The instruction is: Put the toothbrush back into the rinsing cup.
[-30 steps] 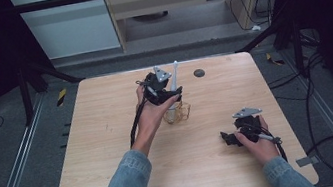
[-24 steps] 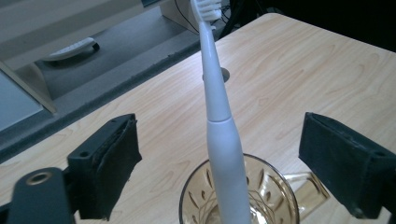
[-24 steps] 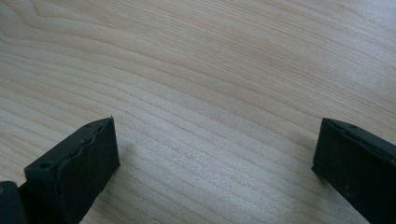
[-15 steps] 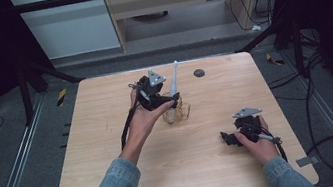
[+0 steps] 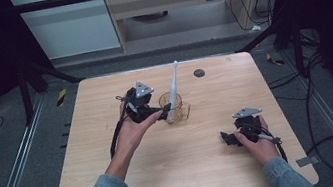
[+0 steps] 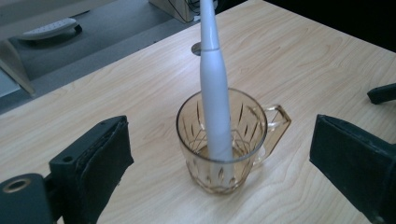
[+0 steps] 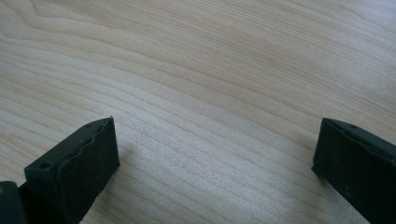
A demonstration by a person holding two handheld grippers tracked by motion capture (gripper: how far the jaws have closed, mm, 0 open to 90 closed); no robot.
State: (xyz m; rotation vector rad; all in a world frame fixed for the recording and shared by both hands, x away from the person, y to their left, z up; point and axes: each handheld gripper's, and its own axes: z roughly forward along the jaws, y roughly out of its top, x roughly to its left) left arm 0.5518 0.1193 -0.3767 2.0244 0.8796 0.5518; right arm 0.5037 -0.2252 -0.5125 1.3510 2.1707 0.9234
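Left gripper (image 6: 219,154) is sitting wide open, gripping nothing, with the glass mug (image 6: 224,140) right ahead holding a slick, light toothbrush (image 6: 214,88), so I'm guessing grab its thick handle gently.

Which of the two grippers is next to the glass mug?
The left gripper: its open jaws face the amber glass mug holding the white toothbrush. The right gripper rests apart, over bare table.

Counted on the wooden table (image 5: 118,182): one amber glass mug (image 6: 222,140), one white electric toothbrush (image 6: 215,93) standing in it, one small dark disc (image 5: 199,73) far right, two handheld grippers.
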